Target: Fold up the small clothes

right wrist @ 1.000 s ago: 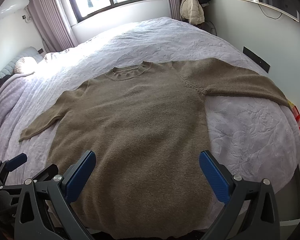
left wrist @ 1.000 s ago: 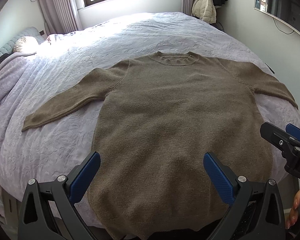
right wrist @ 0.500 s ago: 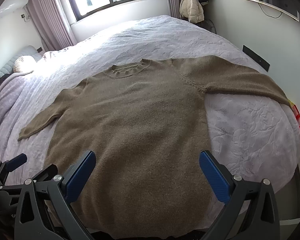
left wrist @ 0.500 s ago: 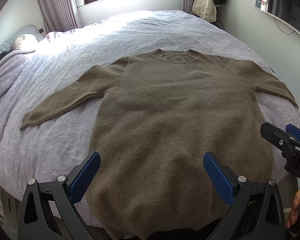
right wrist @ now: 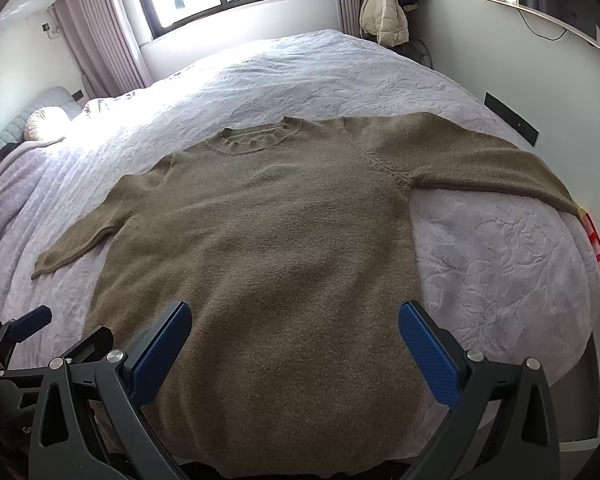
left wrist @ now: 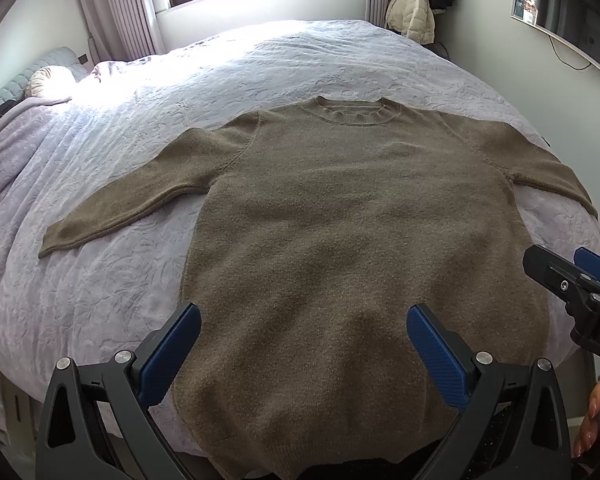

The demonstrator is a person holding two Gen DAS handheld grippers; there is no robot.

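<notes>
Brown sweater (left wrist: 352,240) flat on bed (left wrist: 100,280) (sleeves spread), left gripper (left wrist: 304,344) gaping

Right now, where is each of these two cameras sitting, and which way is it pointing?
Left wrist view: on the left gripper, above the sweater's hem, facing up the bed to the window; shows its open jaws, the right gripper and fingertips at right.
Right wrist view: on the right gripper, same direction, set further right; shows its open jaws and the left gripper at left.
Shared: sweater, bed, window, hanging coats.
</notes>
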